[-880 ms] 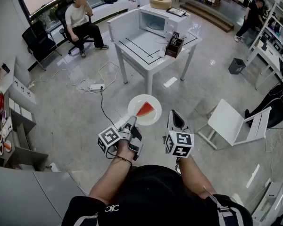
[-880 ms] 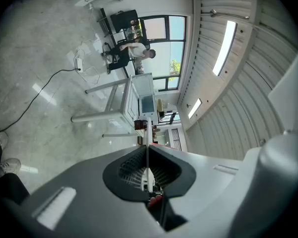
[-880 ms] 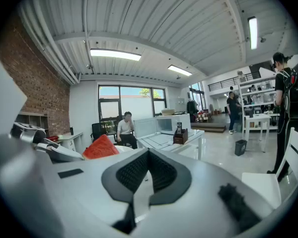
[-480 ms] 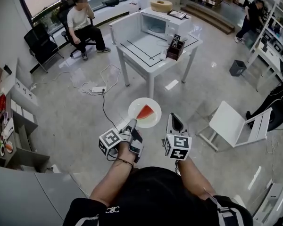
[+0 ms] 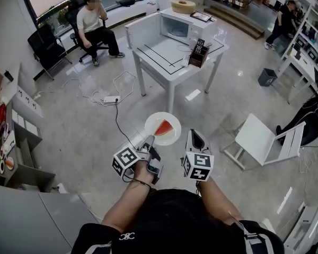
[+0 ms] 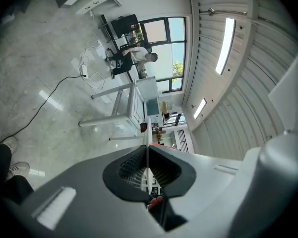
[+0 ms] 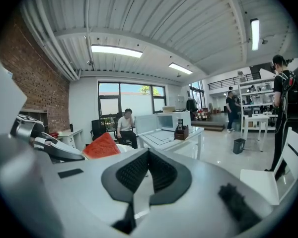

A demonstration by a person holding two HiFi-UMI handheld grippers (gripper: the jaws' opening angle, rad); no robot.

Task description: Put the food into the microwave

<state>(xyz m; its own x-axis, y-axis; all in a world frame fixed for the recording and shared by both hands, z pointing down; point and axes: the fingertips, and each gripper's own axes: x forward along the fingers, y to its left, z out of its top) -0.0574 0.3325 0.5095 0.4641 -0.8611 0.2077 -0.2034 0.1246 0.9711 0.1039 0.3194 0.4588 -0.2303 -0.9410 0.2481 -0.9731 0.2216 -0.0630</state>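
Head view, near centre: left gripper [image 5: 148,138] clamped on the near-left rim of a white plate [image 5: 171,137], held level over bare floor, with a red watermelon slice [image 5: 163,126] lying on it. Same seen in left gripper view: jaws pinched on the plate's thin edge. Right gripper [image 5: 194,134] just right of the plate, jaws together on nothing, not touching it.

Far ahead, well apart from the plate: microwave [image 5: 176,26] with door swung open to the left, standing on the far end of a white table [image 5: 161,57].

Likely trouble: only one edge gripped, so any roll of the wrist could tip the plate and slide the slice off. Cable [image 5: 115,118] across the floor between here and the table, hence a trip risk. Dark box [image 5: 197,55] at the table's right edge, possibly knocked on the way in.

Counted: two grippers, one plate, one slice, one microwave, one table, one box.
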